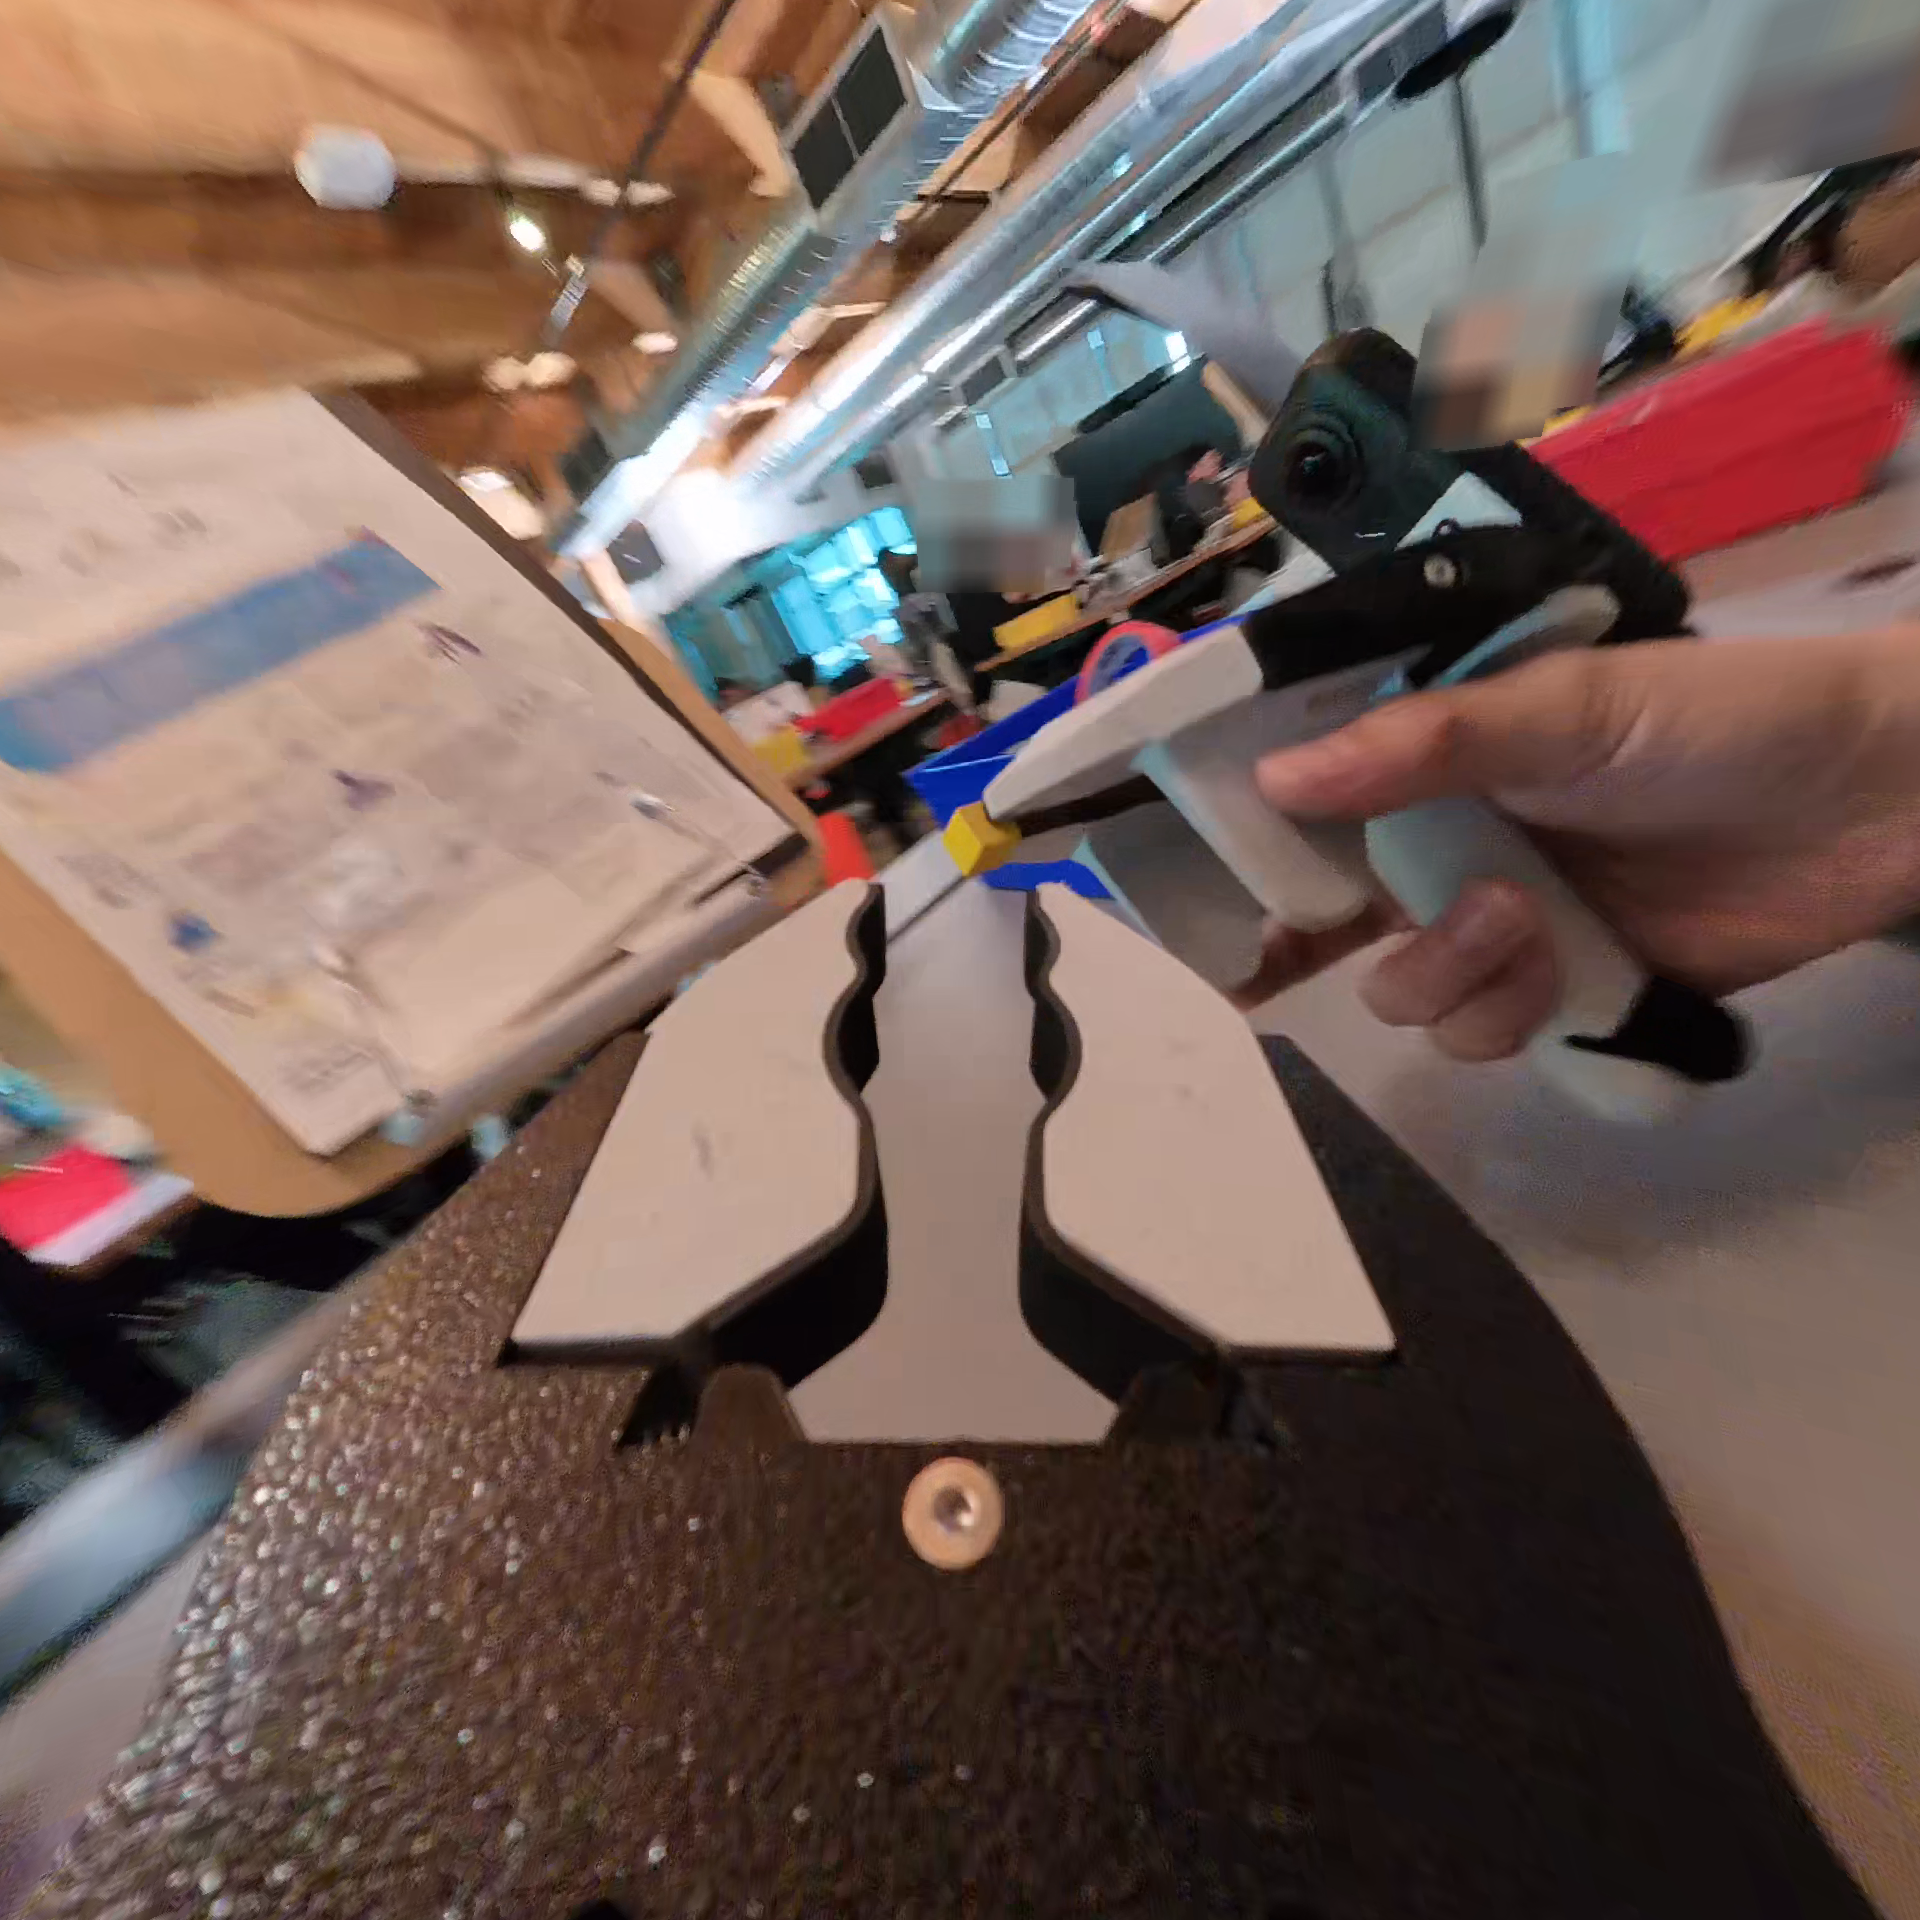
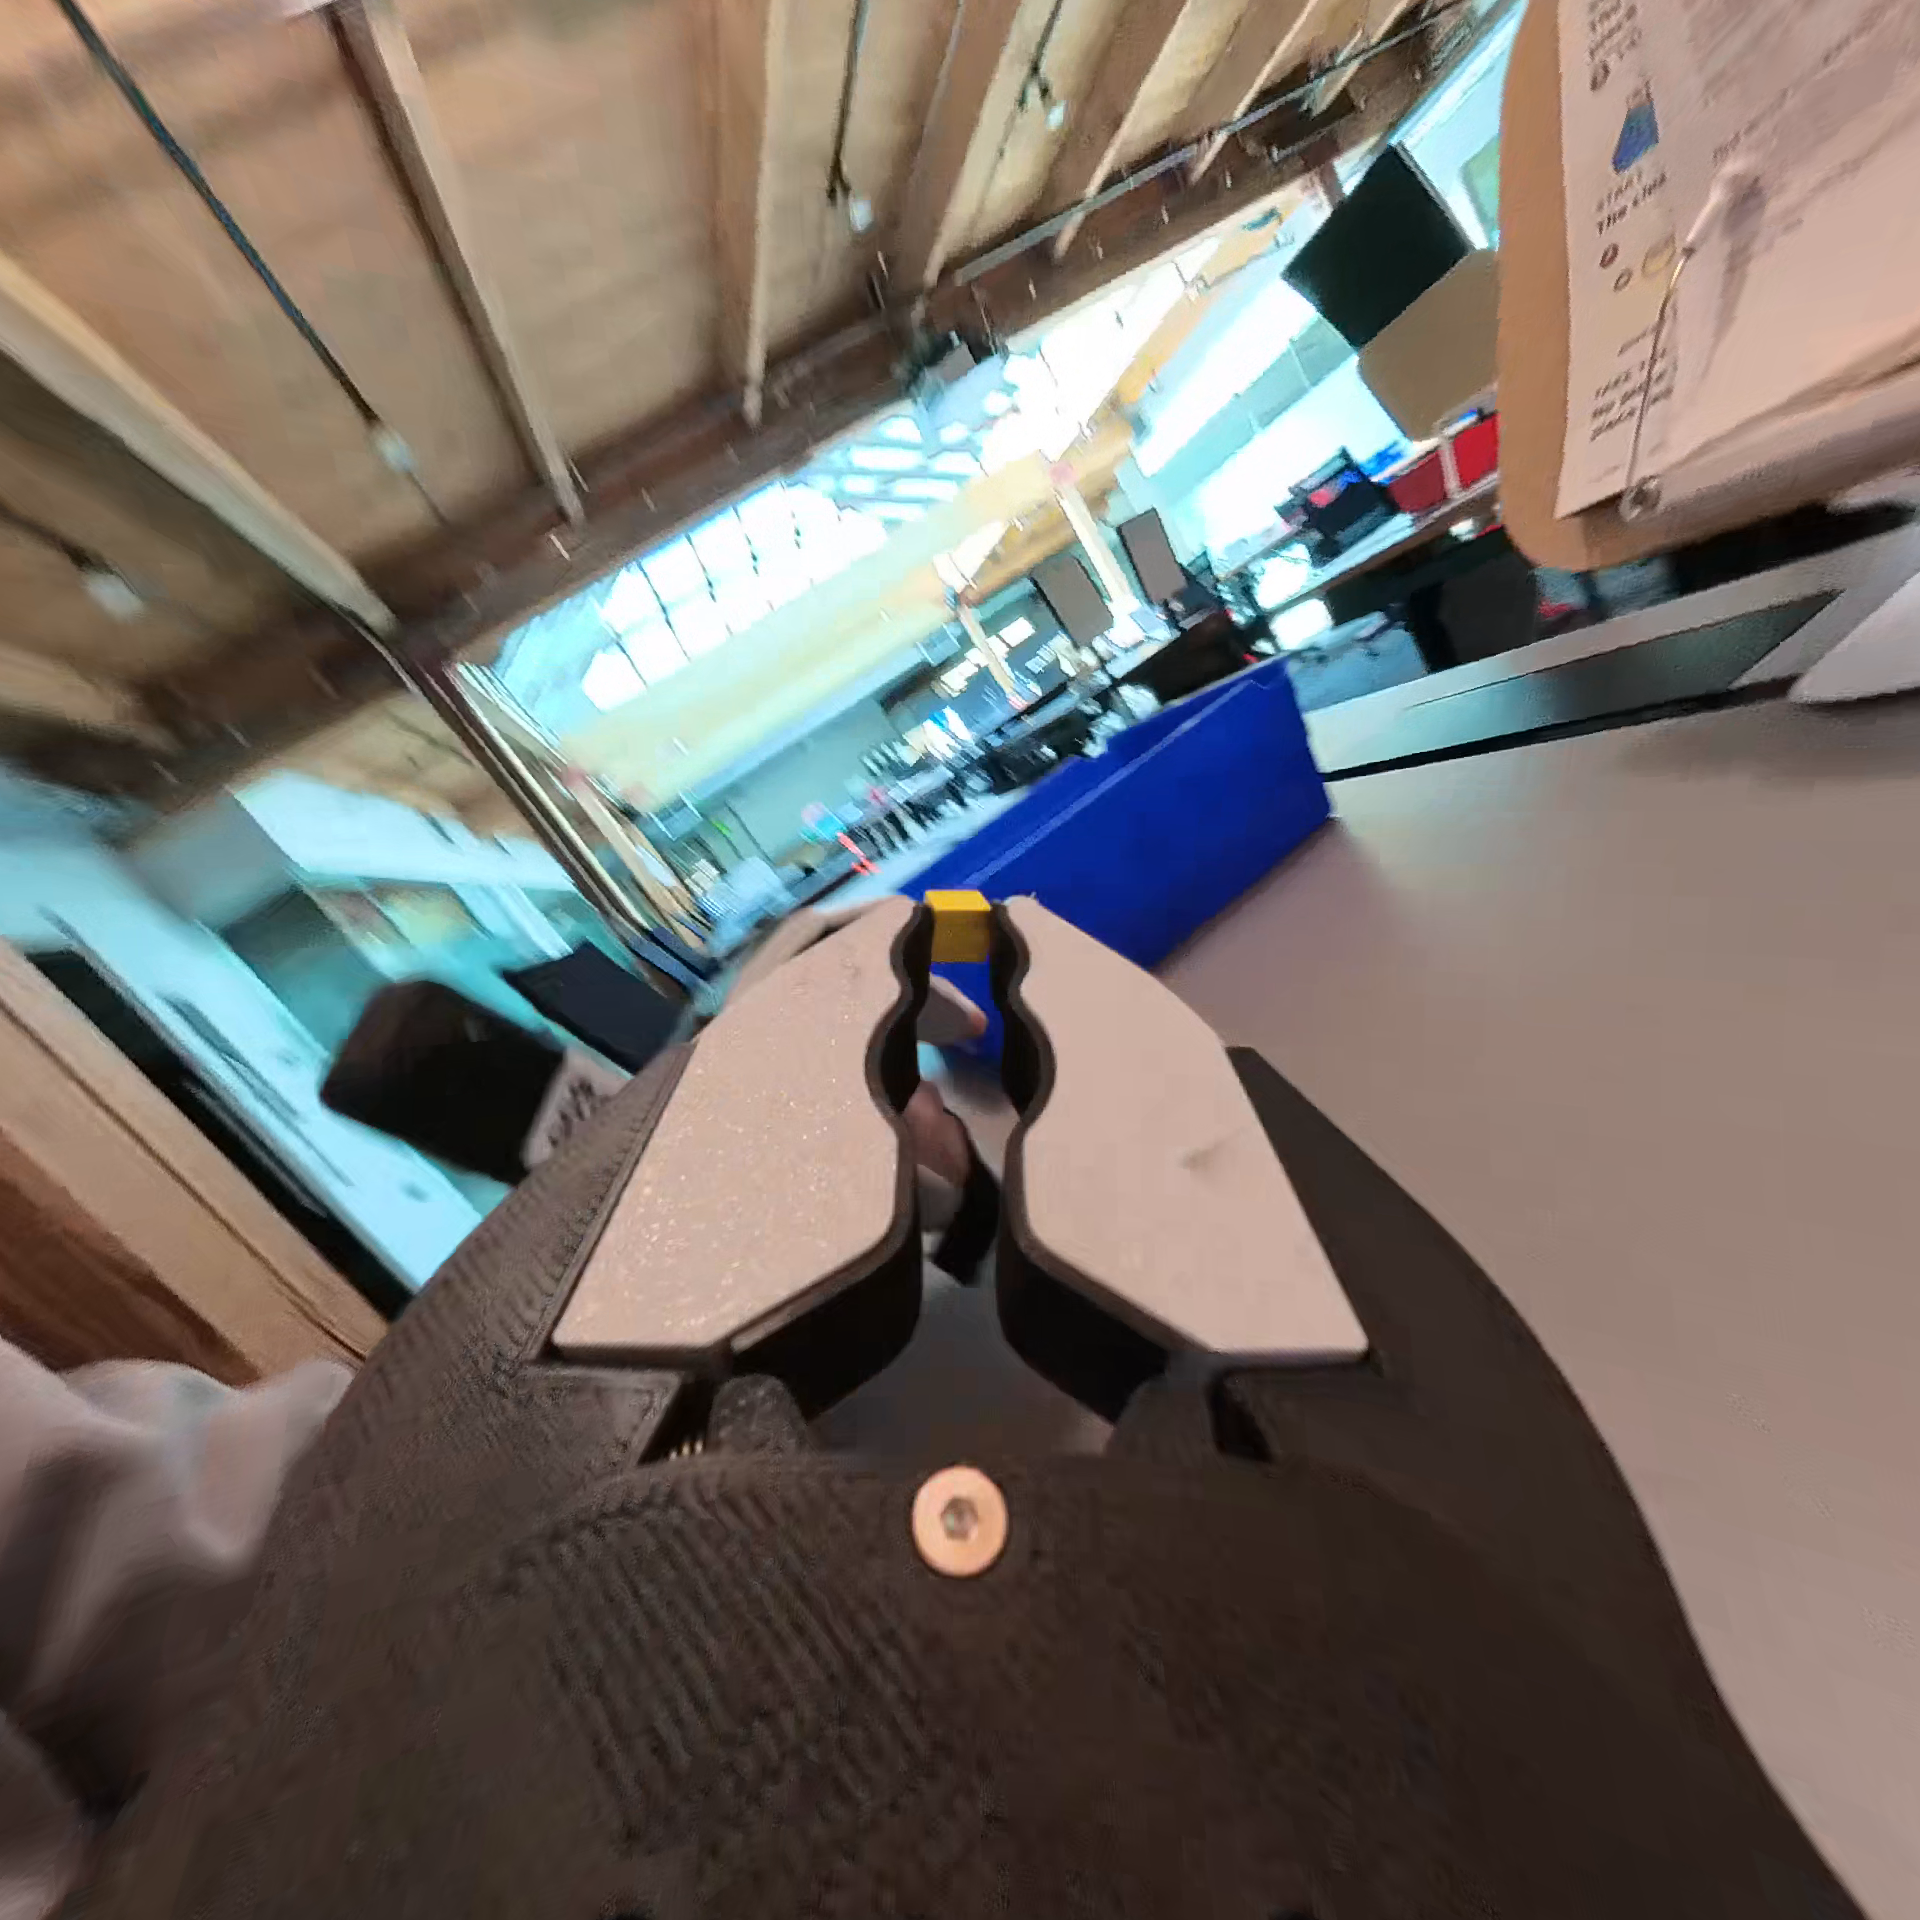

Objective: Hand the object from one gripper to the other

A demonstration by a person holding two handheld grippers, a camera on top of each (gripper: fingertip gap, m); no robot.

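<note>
The right hand-held gripper [image 2: 958, 925] pinches a small, smooth yellow cube [image 2: 957, 927] at its fingertips, at 12 o'clock, while the left hand-held gripper [image 1: 954, 902], grey-padded, stands spread above the desk [image 2: 1558, 1039].

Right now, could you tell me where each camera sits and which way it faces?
Left wrist view: behind the open left gripper, facing the right gripper, its hand and a clipboard.
Right wrist view: behind the right gripper, pinching the yellow block, facing a table.
Shared: yellow block, blue bin.
</note>
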